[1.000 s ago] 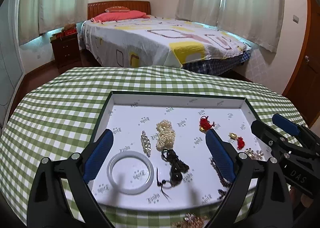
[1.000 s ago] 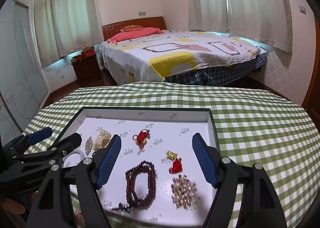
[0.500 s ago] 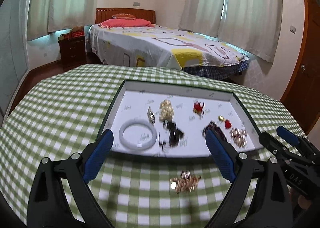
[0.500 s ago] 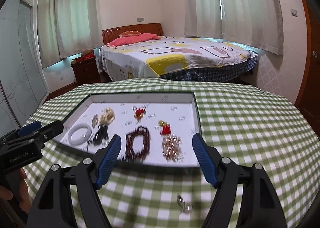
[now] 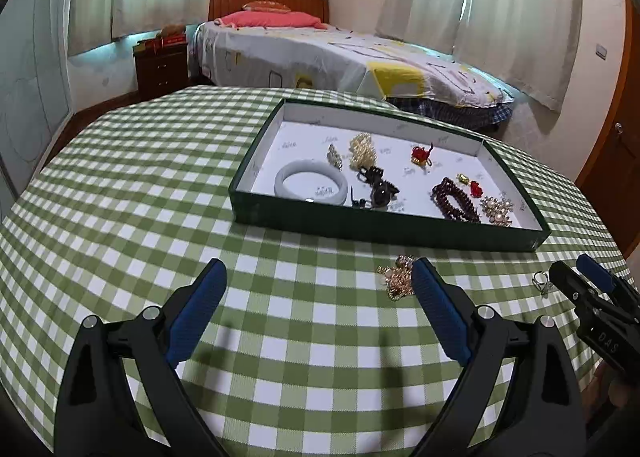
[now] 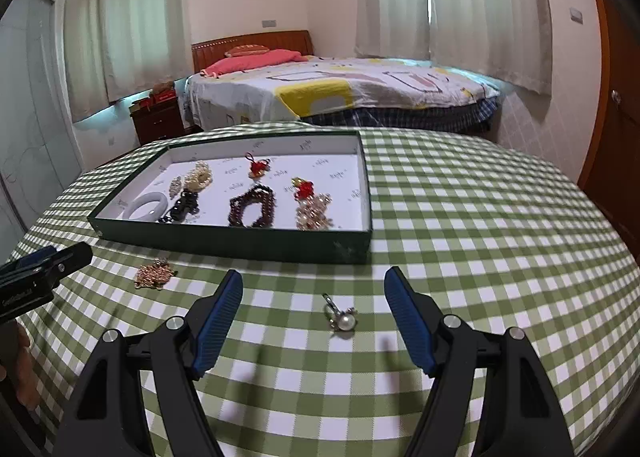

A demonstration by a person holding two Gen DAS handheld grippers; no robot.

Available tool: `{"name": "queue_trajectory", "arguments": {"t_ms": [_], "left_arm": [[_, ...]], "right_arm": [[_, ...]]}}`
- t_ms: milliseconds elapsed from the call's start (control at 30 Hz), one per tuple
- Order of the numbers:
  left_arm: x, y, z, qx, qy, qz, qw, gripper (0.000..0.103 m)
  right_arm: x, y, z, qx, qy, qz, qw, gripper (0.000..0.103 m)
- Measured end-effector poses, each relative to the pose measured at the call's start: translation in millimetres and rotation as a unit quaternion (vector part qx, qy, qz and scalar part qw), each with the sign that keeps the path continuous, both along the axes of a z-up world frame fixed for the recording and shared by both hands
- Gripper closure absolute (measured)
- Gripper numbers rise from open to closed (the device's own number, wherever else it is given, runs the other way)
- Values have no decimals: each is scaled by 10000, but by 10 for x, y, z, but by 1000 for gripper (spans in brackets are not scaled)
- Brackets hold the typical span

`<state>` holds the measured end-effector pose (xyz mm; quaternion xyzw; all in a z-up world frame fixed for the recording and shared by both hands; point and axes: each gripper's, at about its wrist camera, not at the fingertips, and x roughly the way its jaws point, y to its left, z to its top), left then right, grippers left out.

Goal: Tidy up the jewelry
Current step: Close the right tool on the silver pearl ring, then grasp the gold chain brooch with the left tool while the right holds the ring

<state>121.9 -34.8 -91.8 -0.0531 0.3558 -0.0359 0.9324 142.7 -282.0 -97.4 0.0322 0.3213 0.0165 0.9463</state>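
On the green-checked table point(image 5: 120, 185), a shallow dark green tray point(image 5: 360, 227) with white lining sits toward the far side. Inside, left to right in the left wrist view: white bangle point(image 5: 311, 187), small crystal piece point(image 5: 334, 156), pearl cluster point(image 5: 363, 151), dark beaded tangle point(image 5: 376, 189), red knot charm point(image 5: 421, 155), dark red bead bracelet point(image 5: 456, 204), small gold-and-red charm point(image 5: 471, 185), pearl-and-gold brooch point(image 5: 497, 211) nearest the right wall.

Two pieces lie outside the tray, on the cloth in front of it. Gold chain cluster point(image 5: 398, 277) lies just beside the right finger of the left claw point(image 5: 318, 299). Pearl ring point(image 6: 340, 315) lies between the blue pads of the right claw point(image 6: 314, 311), not touched by either.

Left claw: jaws wide apart, holding nothing, low over the cloth. Right claw: jaws likewise apart, holding nothing.

Bed point(image 6: 360, 89) with patterned cover and a dark wood nightstand point(image 5: 162, 65) stand beyond the table.
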Motion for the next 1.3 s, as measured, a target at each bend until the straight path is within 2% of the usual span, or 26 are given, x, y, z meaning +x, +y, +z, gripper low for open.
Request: {"name": "queue_trajectory", "arguments": {"t_ms": [133, 233, 467, 633, 1067, 1300], "left_arm": [[-8, -12, 0, -28, -28, -21, 10000, 12], [-2, -47, -23, 9, 3, -56, 10000, 12], [17, -71, -65, -15, 85, -69, 9999, 12], [22, -108, -89, -1, 130, -117, 9998, 12], [41, -262, -142, 16, 250, -304, 9992, 12], [136, -472, -190, 170, 362, -485, 9980, 12]], "right_arm": [[24, -47, -51, 8, 131, -70, 9999, 39], [22, -72, -104, 36, 249, -94, 9996, 48], [104, -112, -224, 167, 627, -87, 9979, 63], [115, -125, -275, 268, 831, -55, 9962, 82], [122, 53, -237, 380, 830, 182, 9957, 83], [118, 107, -212, 440, 792, 289, 9955, 83]]}}
